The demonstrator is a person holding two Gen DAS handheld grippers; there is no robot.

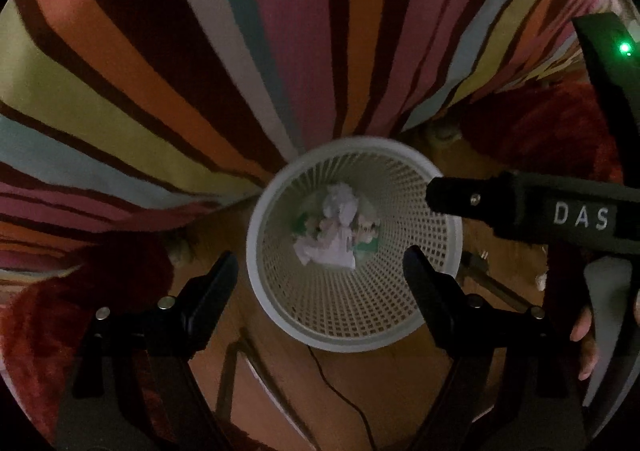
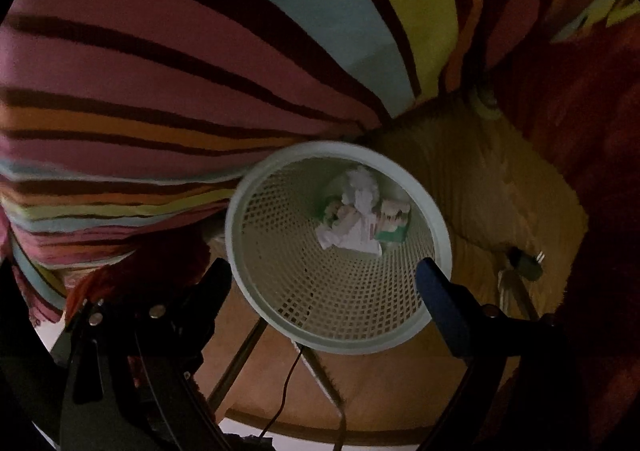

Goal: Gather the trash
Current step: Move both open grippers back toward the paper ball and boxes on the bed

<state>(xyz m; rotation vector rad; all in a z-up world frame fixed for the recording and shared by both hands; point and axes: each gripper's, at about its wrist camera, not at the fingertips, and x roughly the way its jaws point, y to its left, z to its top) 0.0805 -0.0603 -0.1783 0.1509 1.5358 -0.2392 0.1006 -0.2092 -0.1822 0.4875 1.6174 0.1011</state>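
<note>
A white mesh wastebasket (image 1: 360,311) stands on the wooden floor, seen from straight above in the left wrist view. Crumpled white paper (image 1: 338,227) and bits of green-printed wrapper lie at its bottom. My left gripper (image 1: 320,271) hangs open above the basket's mouth with nothing between its fingers. From the right, one finger (image 1: 460,199) of the right gripper reaches over the rim. In the right wrist view the same basket (image 2: 340,291) and paper (image 2: 356,211) sit below my right gripper (image 2: 324,275), which is open and empty.
A striped bedcover (image 1: 200,71) hangs right behind the basket. Red fuzzy fabric (image 1: 540,131) lies on both sides. A black cable (image 2: 288,379) and metal stand legs (image 2: 236,363) cross the wooden floor (image 2: 480,191) near the basket. A hand (image 1: 584,331) holds the right gripper.
</note>
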